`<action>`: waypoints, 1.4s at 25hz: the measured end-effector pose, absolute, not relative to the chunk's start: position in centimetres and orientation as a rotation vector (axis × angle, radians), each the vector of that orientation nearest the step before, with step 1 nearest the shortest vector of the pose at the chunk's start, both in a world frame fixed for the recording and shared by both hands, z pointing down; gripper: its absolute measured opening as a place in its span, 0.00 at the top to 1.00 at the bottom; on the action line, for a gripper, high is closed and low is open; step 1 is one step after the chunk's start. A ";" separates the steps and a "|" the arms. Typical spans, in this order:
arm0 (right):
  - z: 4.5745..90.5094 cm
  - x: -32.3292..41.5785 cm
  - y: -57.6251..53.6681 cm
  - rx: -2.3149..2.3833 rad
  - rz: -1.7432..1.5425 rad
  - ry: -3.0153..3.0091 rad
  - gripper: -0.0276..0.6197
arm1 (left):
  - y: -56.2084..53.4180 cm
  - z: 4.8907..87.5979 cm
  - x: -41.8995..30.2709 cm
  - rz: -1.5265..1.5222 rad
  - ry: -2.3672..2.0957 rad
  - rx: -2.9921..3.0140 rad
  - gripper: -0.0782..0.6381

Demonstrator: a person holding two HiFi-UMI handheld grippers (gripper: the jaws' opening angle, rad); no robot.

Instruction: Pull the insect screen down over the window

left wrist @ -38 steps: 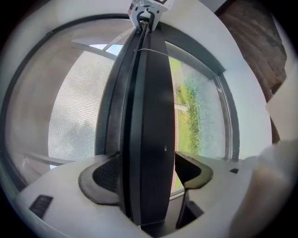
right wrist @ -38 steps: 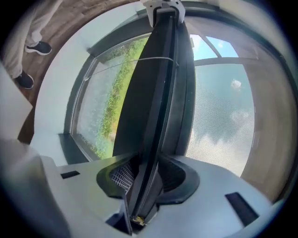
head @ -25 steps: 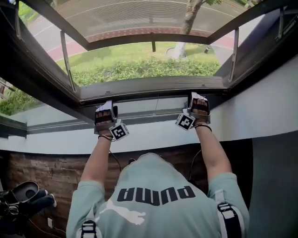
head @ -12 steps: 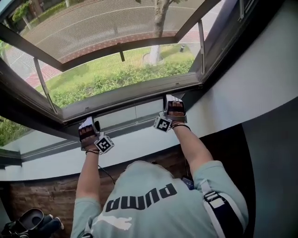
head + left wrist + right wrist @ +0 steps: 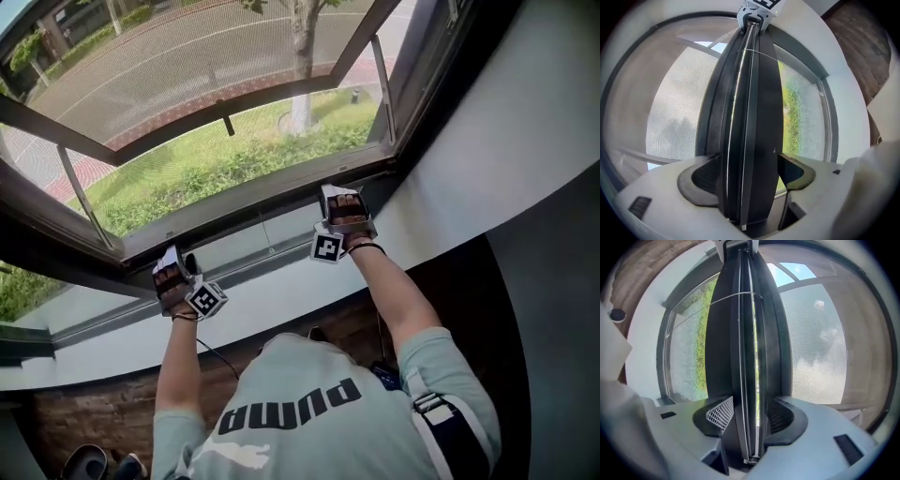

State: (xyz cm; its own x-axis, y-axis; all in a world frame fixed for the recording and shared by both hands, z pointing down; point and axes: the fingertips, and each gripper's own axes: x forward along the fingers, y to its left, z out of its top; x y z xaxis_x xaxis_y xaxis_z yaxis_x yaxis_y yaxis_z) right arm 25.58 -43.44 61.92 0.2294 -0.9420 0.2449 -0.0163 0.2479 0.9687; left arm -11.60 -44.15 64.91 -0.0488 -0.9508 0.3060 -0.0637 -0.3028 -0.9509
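Left tongs (image 5: pixel 749 176), right tongs (image 5: pixel 752 417) astride screen-bar (image 5: pixel 754 93)

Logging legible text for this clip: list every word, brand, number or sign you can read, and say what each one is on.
"PUMA": on the back of the person's pale green T-shirt, upside down in the head view, with a leaping-cat logo next to it.
The marker cube on the left gripper and the marker cube on the right gripper carry only black-and-white square patterns, no letters.
Nothing else is readable.
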 end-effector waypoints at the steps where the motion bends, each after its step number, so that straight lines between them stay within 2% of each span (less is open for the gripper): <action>1: 61.9 25.6 -43.4 1.118 -0.852 -1.144 0.66 | -44.1 64.8 -11.6 -1.451 1.130 -1.451 0.37; 4: 62.2 25.3 -42.9 1.126 -0.811 -1.162 0.67 | -43.6 65.0 -11.5 -1.455 1.125 -1.473 0.37; 7: 64.0 25.2 -42.0 1.095 -0.780 -1.201 0.77 | -42.8 66.6 -11.7 -1.493 1.072 -1.514 0.45; 11: 64.6 25.3 -42.5 1.128 -0.812 -1.187 0.76 | -43.0 67.7 -11.8 -1.508 1.069 -1.520 0.44; 13: 64.4 25.3 -43.0 1.144 -0.851 -1.155 0.71 | -43.5 68.2 -12.2 -1.514 1.054 -1.477 0.39; 21: 64.6 25.6 -42.0 1.103 -0.845 -1.112 0.70 | -41.8 67.9 -11.9 -1.643 1.059 -1.496 0.39; 29: 64.7 26.1 -42.8 1.093 -0.985 -0.925 0.70 | -43.0 67.8 -12.3 -1.532 1.125 -1.414 0.37; 35: 63.5 27.1 -42.2 1.032 -0.968 -0.989 0.79 | -43.7 67.0 -11.0 -1.457 1.147 -1.391 0.36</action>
State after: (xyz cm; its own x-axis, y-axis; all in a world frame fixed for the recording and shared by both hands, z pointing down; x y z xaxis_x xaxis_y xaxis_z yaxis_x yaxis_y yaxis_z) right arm 27.11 -42.25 63.52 0.2582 -0.9494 0.1790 0.1584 0.2243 0.9616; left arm -10.96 -43.74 66.95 -0.0751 -0.9598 0.2704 -0.0378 -0.2682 -0.9626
